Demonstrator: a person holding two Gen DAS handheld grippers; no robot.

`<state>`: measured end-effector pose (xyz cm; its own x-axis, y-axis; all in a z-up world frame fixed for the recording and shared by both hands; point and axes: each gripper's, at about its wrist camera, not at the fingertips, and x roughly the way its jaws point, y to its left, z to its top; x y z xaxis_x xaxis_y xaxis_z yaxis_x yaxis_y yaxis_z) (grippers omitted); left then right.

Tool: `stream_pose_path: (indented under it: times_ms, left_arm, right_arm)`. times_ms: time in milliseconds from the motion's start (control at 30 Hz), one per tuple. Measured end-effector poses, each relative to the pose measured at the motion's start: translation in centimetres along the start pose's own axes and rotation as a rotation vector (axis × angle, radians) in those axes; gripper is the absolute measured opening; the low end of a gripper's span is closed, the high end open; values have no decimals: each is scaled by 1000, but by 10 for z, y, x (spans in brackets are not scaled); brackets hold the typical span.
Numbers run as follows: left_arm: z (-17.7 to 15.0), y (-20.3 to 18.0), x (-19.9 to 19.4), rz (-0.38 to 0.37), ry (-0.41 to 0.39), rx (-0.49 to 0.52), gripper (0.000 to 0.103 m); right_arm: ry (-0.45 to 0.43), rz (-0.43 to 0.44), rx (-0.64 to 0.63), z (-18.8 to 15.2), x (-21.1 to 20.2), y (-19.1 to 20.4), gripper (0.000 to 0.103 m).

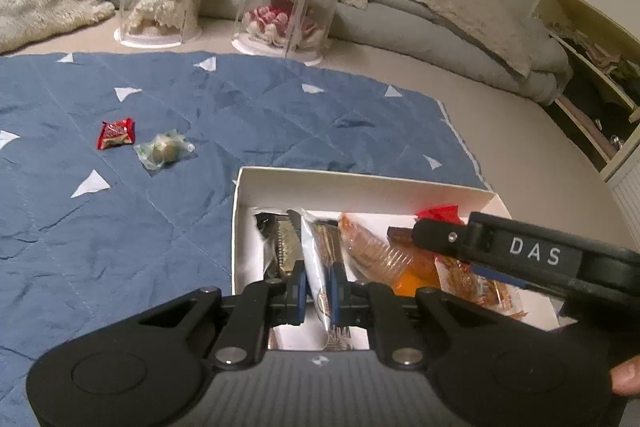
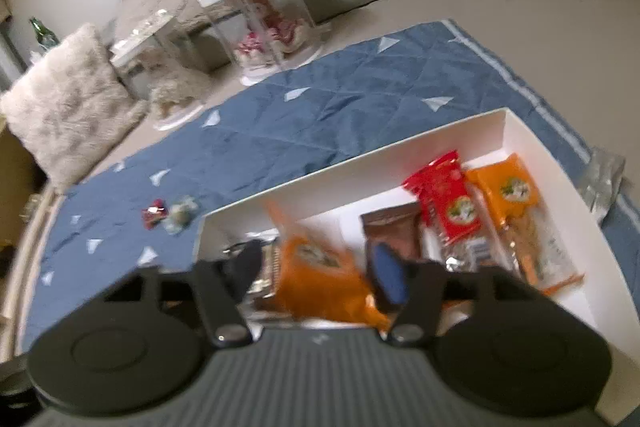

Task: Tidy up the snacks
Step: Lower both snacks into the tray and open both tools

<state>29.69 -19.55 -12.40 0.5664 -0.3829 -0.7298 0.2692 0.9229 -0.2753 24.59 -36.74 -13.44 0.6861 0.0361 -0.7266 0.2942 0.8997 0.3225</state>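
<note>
Over the white box (image 1: pixel 360 183), our left claw (image 1: pixel 316 291) pinches a white snack packet (image 1: pixel 314 259); our right claw (image 2: pixel 316 275) spreads wide around an orange packet (image 2: pixel 320 279). At ten o'clock, two loose candies (image 1: pixel 117 133) lie on the blue quilt (image 1: pixel 240 115).

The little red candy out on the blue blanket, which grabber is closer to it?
Left, probably. The little red candy lies outside the white box. The left gripper works at the box's candy-side end; the right gripper sits farther along the box.
</note>
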Motion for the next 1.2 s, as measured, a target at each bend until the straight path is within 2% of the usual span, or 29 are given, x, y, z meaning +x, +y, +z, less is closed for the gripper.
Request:
stream_pose_path:
  times_ms: [33, 133, 300, 333, 367, 433, 533, 667, 833, 1033, 1100, 1200]
  left_arm:
    - [0, -1, 2, -9, 4, 4, 13]
    - [0, -5, 6, -80, 2, 10, 13]
    - [-1, -18, 9, -259, -19, -45, 15]
    - [-2, -21, 10, -274, -20, -53, 16]
    - [-3, -25, 11, -279, -20, -58, 23]
    - [-7, -31, 16, -277, -2, -51, 33]
    - [-14, -35, 25, -232, 54, -32, 47]
    - [-19, -36, 26, -140, 86, 9, 48]
    - [-19, -30, 18, -106, 87, -2, 48]
    - [-20, -33, 5, -49, 90, 43, 49]
    - [-21, -33, -1, -40, 87, 43, 53]
    - [-23, -34, -9, -25, 75, 47, 65]
  right_arm:
    - [1, -18, -12, 0, 3, 1, 79]
    - [9, -39, -36, 3, 5, -4, 79]
    - [-8, -63, 13, 7, -6, -21, 79]
    - [-12, -68, 22, 7, -8, -24, 79]
    - [-14, -73, 29, 7, -11, -28, 79]
    - [-17, -89, 42, 7, -16, -36, 79]
    - [-14, -114, 52, 6, -21, -43, 79]
    - [-10, -134, 32, 2, -32, -48, 79]
    - [5, -161, -9, -5, -41, -51, 79]
    - [38, -167, -53, -12, -48, -54, 79]
    - [37, -171, -56, -14, -53, -55, 80]
    - [28, -176, -57, -18, -62, -55, 82]
